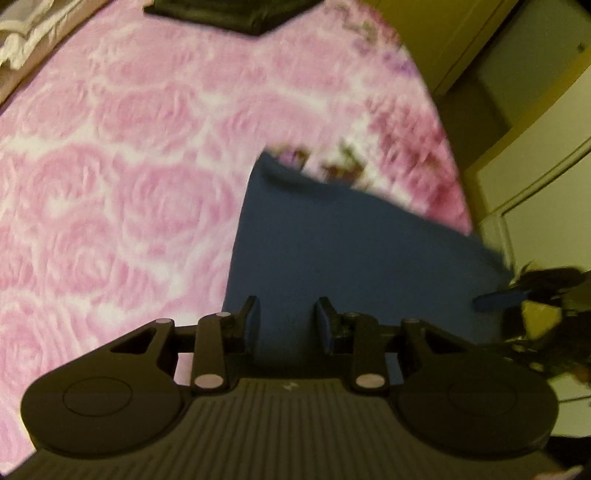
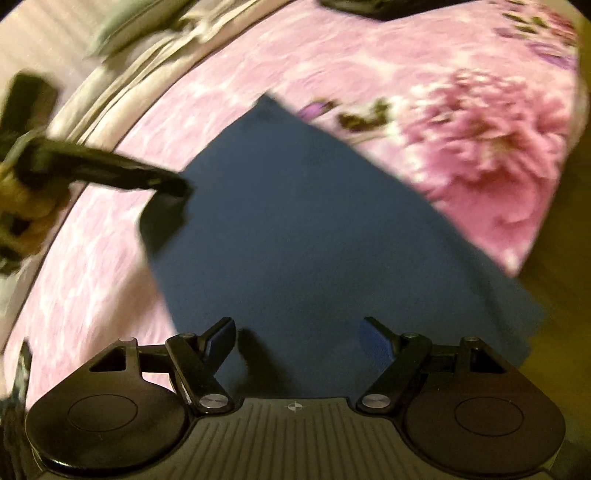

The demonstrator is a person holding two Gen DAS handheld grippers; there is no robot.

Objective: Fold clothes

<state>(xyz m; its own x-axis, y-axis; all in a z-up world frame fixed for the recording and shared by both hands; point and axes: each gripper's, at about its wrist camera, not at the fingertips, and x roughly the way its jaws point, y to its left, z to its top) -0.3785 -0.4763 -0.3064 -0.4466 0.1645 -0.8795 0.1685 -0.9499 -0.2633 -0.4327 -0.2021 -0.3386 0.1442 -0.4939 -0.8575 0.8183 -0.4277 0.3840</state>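
Observation:
A dark blue cloth (image 1: 354, 266) lies flat on a pink rose-patterned bedspread (image 1: 110, 166), one corner pointing away. My left gripper (image 1: 288, 323) hovers over the cloth's near left part. Its jaws stand a short way apart, with only blue fabric visible behind the gap. In the right wrist view the same cloth (image 2: 314, 229) fills the middle. My right gripper (image 2: 299, 339) is wide open above its near edge, holding nothing. The left gripper (image 2: 175, 188) reaches in from the left at the cloth's left corner. The right gripper (image 1: 496, 300) shows blurred at the cloth's right edge.
A black object (image 1: 232, 14) lies on the far side of the bed. White bedding (image 1: 14, 40) is bunched at the far left. The bed's edge runs along the right, with yellowish cabinet doors (image 1: 535, 155) beyond. Both views are motion-blurred.

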